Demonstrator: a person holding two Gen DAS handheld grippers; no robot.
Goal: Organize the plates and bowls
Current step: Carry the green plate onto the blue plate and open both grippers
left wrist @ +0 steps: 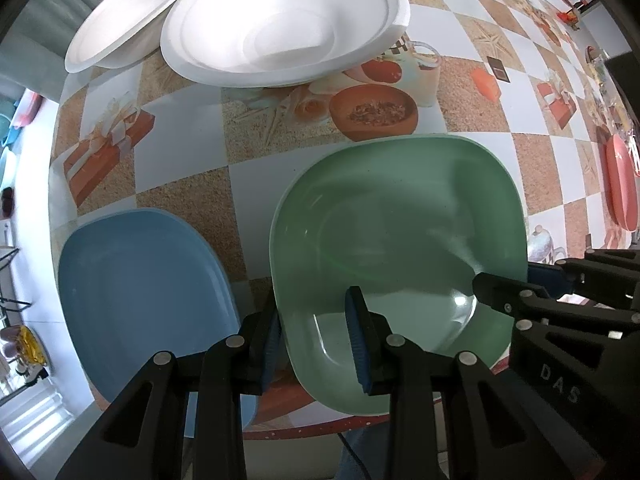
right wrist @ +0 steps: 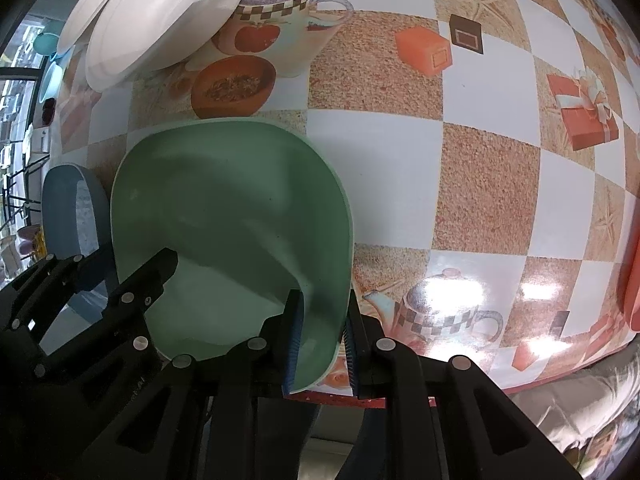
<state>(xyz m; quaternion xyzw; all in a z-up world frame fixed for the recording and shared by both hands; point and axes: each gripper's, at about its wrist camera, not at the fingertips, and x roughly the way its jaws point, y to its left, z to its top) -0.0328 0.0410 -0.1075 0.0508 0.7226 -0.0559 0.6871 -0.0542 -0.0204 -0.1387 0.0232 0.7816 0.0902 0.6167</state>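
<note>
The green bowl point(left wrist: 396, 248) sits by the near edge of the table point(left wrist: 180, 168), w/ both claws on its rim. The left claw point(left wrist: 316, 340) pinches the bowl's left wall – one blue pad point(left wrist: 272, 340) outside, the other inside. The right claw point(right wrist: 320, 340) pinches the bowl's right wall the same way, its pads close together w/ the thin green wall between them. Both claws point down at the table. I can't tell if the bowl is resting on the table or lifted a bit.

Just left of the green bowl is a blue bowl point(left wrist: 140, 292), near the table's near-left corner. The two bowls are close, but a strip of table shows between them. The left claw's outer finger stands in that gap.

Farther back, toward the far-left part of the table, are two white plates point(left wrist: 280, 20) – foam-looking ones. One leans over the edge of the other point(left wrist: 128, 12).

Toward the right edge of the table there is something orange-red point(left wrist: 620, 184), maybe a plate, but only a bit shows.

The table has a shiny cloth w/ white and sandy squares and pics of teapots, gift boxes and a brown dish.
</note>
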